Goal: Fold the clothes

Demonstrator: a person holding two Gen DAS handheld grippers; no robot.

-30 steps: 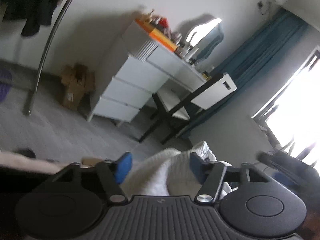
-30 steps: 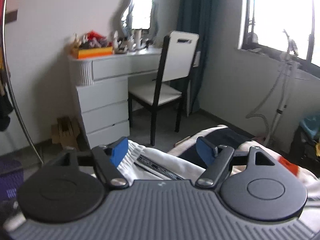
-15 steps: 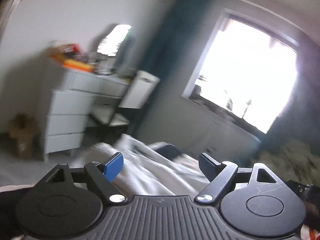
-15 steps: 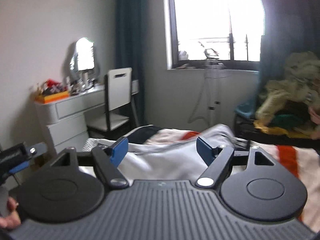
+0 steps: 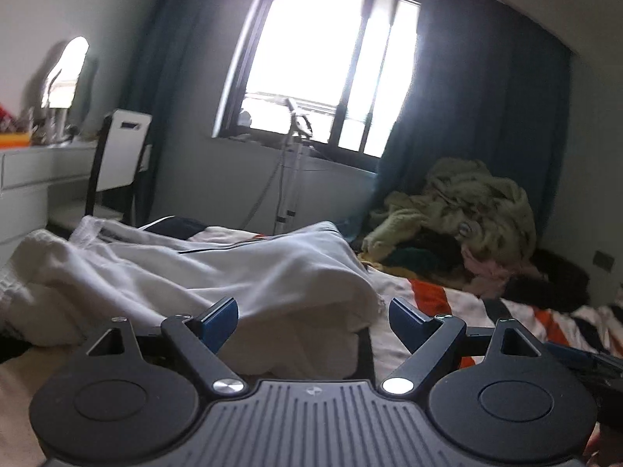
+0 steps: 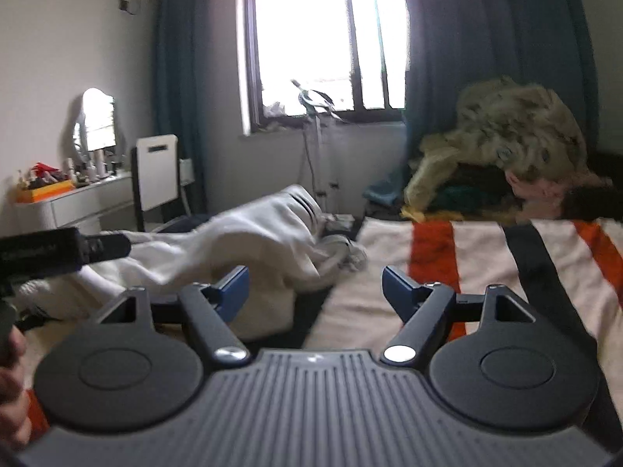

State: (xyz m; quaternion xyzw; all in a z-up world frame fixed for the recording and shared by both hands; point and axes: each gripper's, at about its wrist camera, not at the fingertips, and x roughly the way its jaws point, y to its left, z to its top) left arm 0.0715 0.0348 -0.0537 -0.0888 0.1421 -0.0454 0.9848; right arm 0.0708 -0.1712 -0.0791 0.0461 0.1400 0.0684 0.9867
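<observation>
A crumpled white garment (image 5: 218, 272) with a thin dark stripe lies on the bed (image 5: 447, 303), which has an orange, white and black striped cover. My left gripper (image 5: 313, 313) is open just above the garment's near edge, holding nothing. In the right wrist view the same white garment (image 6: 249, 245) lies left of centre on the bed (image 6: 486, 257). My right gripper (image 6: 315, 286) is open and empty, low over the bed cover beside the garment. The left gripper's body shows at the left edge of that view.
A heap of olive, green and pink clothes (image 6: 502, 155) is piled at the bed's far right. A white dresser (image 6: 78, 202) with a mirror and a white-backed chair (image 6: 155, 179) stand at left. A stand (image 6: 315, 148) is under the window.
Both views have swung right, from the dresser toward the window and bed. Both grippers stay open and now sit low over the white garment.
</observation>
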